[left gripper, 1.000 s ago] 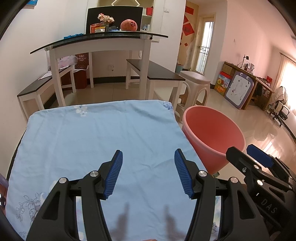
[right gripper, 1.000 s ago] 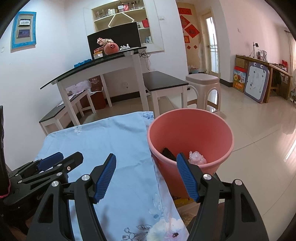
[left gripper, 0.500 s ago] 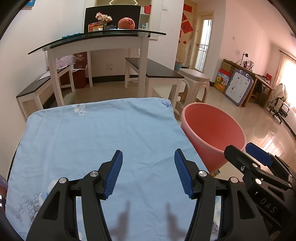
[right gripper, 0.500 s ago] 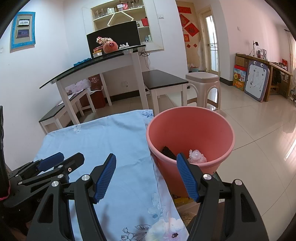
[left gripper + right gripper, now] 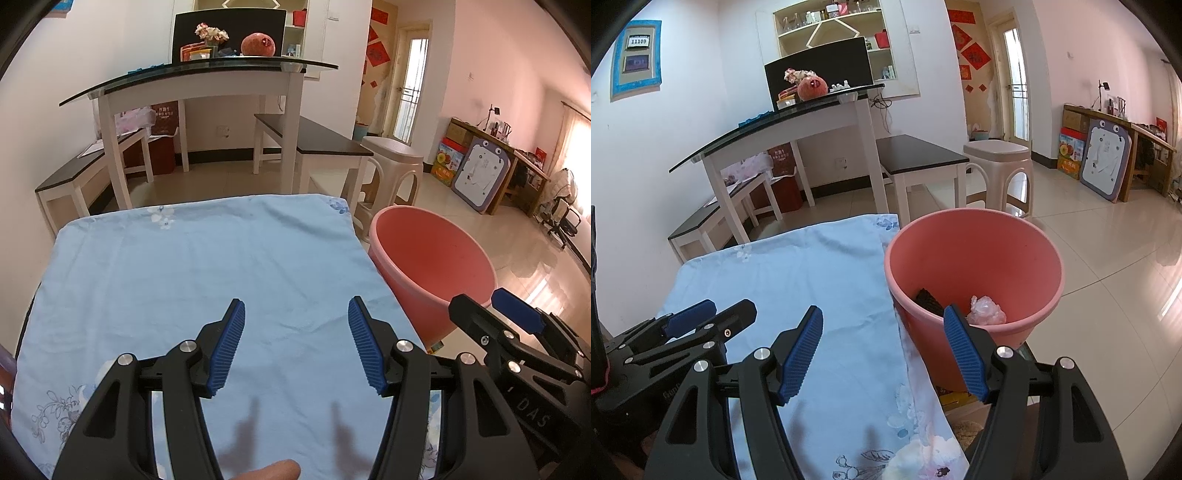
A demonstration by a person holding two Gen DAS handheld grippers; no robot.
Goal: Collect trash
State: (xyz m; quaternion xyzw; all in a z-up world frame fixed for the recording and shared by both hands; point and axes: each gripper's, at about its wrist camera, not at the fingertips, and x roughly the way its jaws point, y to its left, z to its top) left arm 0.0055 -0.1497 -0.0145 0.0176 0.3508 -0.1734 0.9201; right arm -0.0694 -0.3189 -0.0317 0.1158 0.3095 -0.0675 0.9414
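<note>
Two claws, one in each of my hands, hang over the light blue floral cloth [image 5: 207, 280] that covers the table in front of me. My left gripper [image 5: 295, 347] has its black arms and ribbed blue pads spread wide apart, with nothing between them but bare cloth below; its shadow falls on the fabric near the lower edge. My right gripper [image 5: 882, 349] stands just as wide and is just as empty, its left pad over the cloth and its right pad in front of the near wall of the round salmon-pink plastic bucket [image 5: 1027, 332]. That bucket stands just beside the right edge of the table, lower than the tabletop. The trash is inside it: a crumpled wad of clear plastic wrap [image 5: 986, 310] lies on the bottom, and a dark, ribbed black piece [image 5: 929, 301] leans against the inner wall beside it, the two close together. From the left-hand camera I see only the bucket's inner wall [image 5: 432, 258], not what lies in it, and my right gripper [image 5: 513, 325] juts in at the right, near the bucket's rim. A fingertip [image 5: 273, 470] of mine shows at the bottom of that view. Beyond the cloth stand a white-legged, glass-topped table [image 5: 207, 79], dark-topped white benches [image 5: 314, 138] and a beige plastic stool [image 5: 393, 155] on the glossy tiled floor [image 5: 1108, 258].
</note>
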